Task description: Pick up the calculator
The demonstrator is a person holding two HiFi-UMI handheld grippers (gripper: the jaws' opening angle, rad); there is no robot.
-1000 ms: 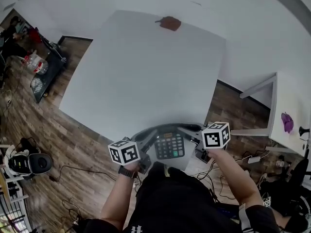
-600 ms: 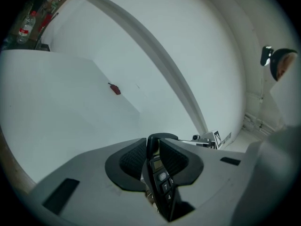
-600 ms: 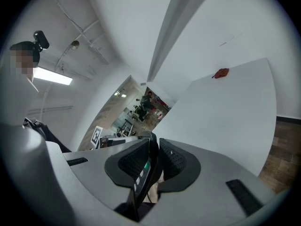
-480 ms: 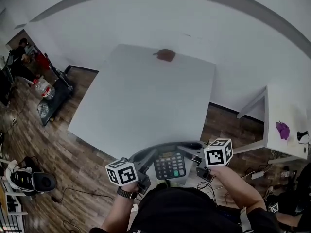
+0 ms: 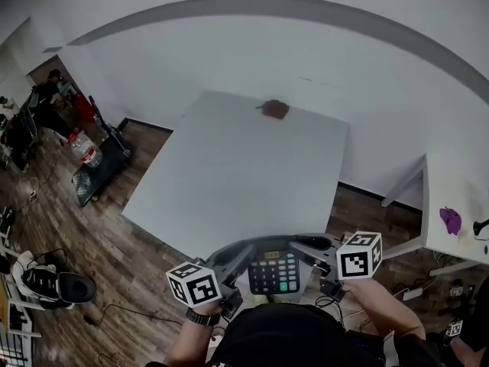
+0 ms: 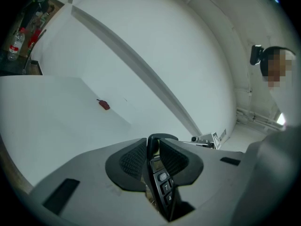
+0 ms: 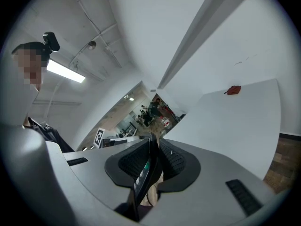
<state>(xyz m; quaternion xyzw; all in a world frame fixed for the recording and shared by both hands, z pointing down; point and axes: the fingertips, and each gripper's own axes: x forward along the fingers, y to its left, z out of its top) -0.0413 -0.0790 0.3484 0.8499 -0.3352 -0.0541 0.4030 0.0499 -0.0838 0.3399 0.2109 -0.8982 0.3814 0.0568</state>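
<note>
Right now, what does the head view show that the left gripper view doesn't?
Head view only: the calculator's whole key face, with the left gripper and right gripper on its sides, and a purple item on a side table. Left gripper view only: its jaws clamped on the calculator's edge. Both: the calculator, the white table, and the small red object at its far side.

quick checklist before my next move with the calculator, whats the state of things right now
1. Left tool shut on the calculator's edge: ok.
2. Right tool shut on its opposite edge: ok.
3. Calculator keys up, roughly level: ok.
4. Small reddish object sits at the table's far edge, well away from the calculator: ok.
5. Grip firm enough not to slip: cannot tell.
</note>
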